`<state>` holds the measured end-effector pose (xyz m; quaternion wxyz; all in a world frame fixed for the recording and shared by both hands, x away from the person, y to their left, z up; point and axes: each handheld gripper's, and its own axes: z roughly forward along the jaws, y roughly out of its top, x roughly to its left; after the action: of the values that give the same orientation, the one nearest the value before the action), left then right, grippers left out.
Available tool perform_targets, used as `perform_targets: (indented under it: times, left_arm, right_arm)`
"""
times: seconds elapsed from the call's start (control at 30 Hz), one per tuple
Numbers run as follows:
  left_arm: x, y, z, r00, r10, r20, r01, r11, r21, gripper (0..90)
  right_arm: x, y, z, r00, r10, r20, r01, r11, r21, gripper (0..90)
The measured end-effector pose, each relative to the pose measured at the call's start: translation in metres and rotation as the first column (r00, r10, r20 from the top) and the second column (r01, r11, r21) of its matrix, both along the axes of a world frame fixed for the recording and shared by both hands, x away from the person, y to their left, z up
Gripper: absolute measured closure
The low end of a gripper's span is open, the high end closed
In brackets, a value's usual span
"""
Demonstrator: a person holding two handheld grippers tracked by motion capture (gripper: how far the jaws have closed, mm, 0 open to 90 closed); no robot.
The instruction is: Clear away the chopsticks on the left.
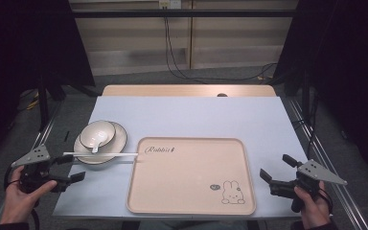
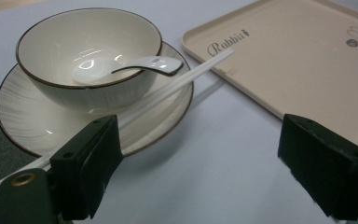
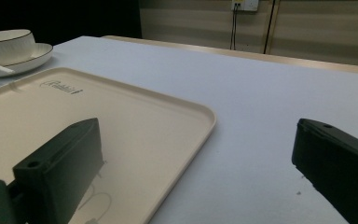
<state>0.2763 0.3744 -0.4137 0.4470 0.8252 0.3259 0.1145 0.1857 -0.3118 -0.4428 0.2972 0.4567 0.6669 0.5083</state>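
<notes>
A staged recording lab rather than a home. Black curtains [image 1: 24, 43] flank the pale blue-topped table [image 1: 191, 115], and loose black cables [image 1: 182, 72] trail over grey carpet [image 1: 139, 79] from a wall socket [image 1: 169, 4].

A pale blue-grey counter [image 1: 191, 112] with a wooden strip along its far edge; a beige tray [image 1: 191, 175] with a rabbit drawing lies flat near the front edge; left of it sits a white plate [image 1: 117, 143]; white chopsticks [image 1: 100, 154] bridge plate and tray rim.
</notes>
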Motion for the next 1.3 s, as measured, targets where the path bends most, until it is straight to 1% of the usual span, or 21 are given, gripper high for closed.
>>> perform_targets:
  times: [0.1,0.13,0.23,0.3,0.33,0.37,0.43,0.47,0.5,0.53,0.6,0.67,0.73,0.87,0.9,0.93,0.97,1.03,1.13,1.2,1.3]
  left_arm:
    - [0.012,0.002,-0.002,0.9994,-0.026,-0.022,0.026,0.9997,-0.002,9.3]
    - [0.016,0.001,-0.002,0.9994,-0.023,-0.025,0.023,0.9997,0.013,9.3]
    - [0.027,0.001,-0.002,0.9969,-0.075,-0.023,0.076,0.9969,0.020,10.3]
    - [0.035,-0.001,-0.004,0.9956,-0.093,-0.012,0.093,0.9938,0.060,12.1]
    - [0.035,-0.001,-0.004,0.9956,-0.093,-0.012,0.093,0.9938,0.060,13.6]
    - [0.038,-0.002,-0.005,0.9941,-0.106,0.019,0.104,0.9905,0.089,17.2]
    - [0.039,-0.002,-0.006,0.9943,-0.105,0.019,0.103,0.9899,0.098,23.7]
    - [0.040,-0.002,-0.007,0.9926,-0.120,0.016,0.118,0.9877,0.103,30.7]
    - [0.042,-0.003,-0.008,0.9897,-0.142,0.013,0.140,0.9830,0.119,30.7]
    - [0.045,-0.004,-0.010,0.9888,-0.149,0.013,0.145,0.9788,0.145,37.8]
    - [0.047,-0.005,-0.011,0.9869,-0.161,0.011,0.158,0.9770,0.144,44.3]
    - [0.052,-0.005,-0.013,0.9846,-0.174,0.014,0.169,0.9713,0.167,49.3]
    - [0.053,-0.006,-0.014,0.9858,-0.168,0.006,0.164,0.9705,0.177,53.2]
    - [0.058,-0.006,-0.018,0.9848,-0.172,0.023,0.165,0.9666,0.196,56.8]
    - [0.060,-0.005,-0.019,0.9838,-0.174,0.044,0.161,0.9658,0.203,56.8]
    - [0.060,-0.004,-0.018,0.9853,-0.166,0.041,0.153,0.9633,0.221,58.1]
    - [0.061,-0.004,-0.019,0.9836,-0.176,0.039,0.164,0.9625,0.216,60.6]
    - [0.062,-0.004,-0.020,0.9837,-0.175,0.040,0.161,0.9571,0.241,62.7]
    - [0.064,-0.001,-0.023,0.9839,-0.171,0.050,0.155,0.9600,0.233,64.5]
    - [0.065,-0.001,-0.025,0.9838,-0.173,0.045,0.157,0.9564,0.246,66.3]
    - [0.066,-0.001,-0.026,0.9835,-0.174,0.051,0.156,0.9568,0.245,67.1]
  right_arm:
    - [0.000,0.000,0.000,1.0000,-0.003,0.000,0.003,1.0000,0.001,1.4]
    - [0.000,0.000,0.000,1.0000,-0.003,0.000,0.003,1.0000,0.001,1.4]
    - [0.000,0.000,0.000,1.0000,0.002,-0.001,-0.002,1.0000,0.000,1.4]
    - [0.000,0.001,0.000,1.0000,-0.001,-0.001,0.001,1.0000,0.002,1.3]
    - [0.000,0.001,0.000,1.0000,-0.001,-0.001,0.001,1.0000,0.002,1.3]
    - [-0.001,0.000,0.000,1.0000,-0.002,-0.003,0.002,1.0000,0.002,1.2]
    - [-0.001,0.000,0.000,1.0000,-0.003,-0.004,0.003,1.0000,0.006,1.2]
    - [-0.002,-0.001,0.000,1.0000,-0.004,-0.003,0.004,1.0000,0.004,1.2]
    - [-0.002,-0.001,0.000,1.0000,-0.004,-0.003,0.004,1.0000,0.004,1.2]
    - [-0.002,0.000,0.000,1.0000,-0.001,-0.003,0.001,1.0000,-0.002,1.2]
    - [-0.002,0.000,0.000,1.0000,0.000,-0.003,0.000,1.0000,-0.002,1.3]
    - [-0.002,0.000,0.000,1.0000,0.003,-0.004,-0.003,1.0000,-0.004,1.3]
    - [-0.002,0.000,0.000,1.0000,0.003,-0.003,-0.003,1.0000,-0.004,1.2]
    - [-0.002,0.001,0.000,1.0000,0.004,-0.007,-0.004,1.0000,-0.004,1.2]
    - [-0.002,0.001,0.000,1.0000,0.005,-0.006,-0.005,1.0000,-0.005,1.2]
    - [-0.002,0.001,0.000,1.0000,0.006,-0.006,-0.006,1.0000,-0.007,1.2]
    - [-0.002,0.001,-0.001,1.0000,0.006,-0.005,-0.006,0.9999,-0.009,1.2]
    - [-0.002,0.001,-0.001,1.0000,0.007,-0.002,-0.007,0.9999,-0.009,1.2]
    - [-0.002,0.001,-0.001,1.0000,0.007,-0.003,-0.007,0.9999,-0.009,1.2]
    - [-0.002,0.001,0.000,0.9999,0.012,-0.004,-0.012,0.9999,-0.009,1.3]
    - [-0.002,0.002,0.000,0.9999,0.013,-0.005,-0.013,0.9999,-0.010,1.3]
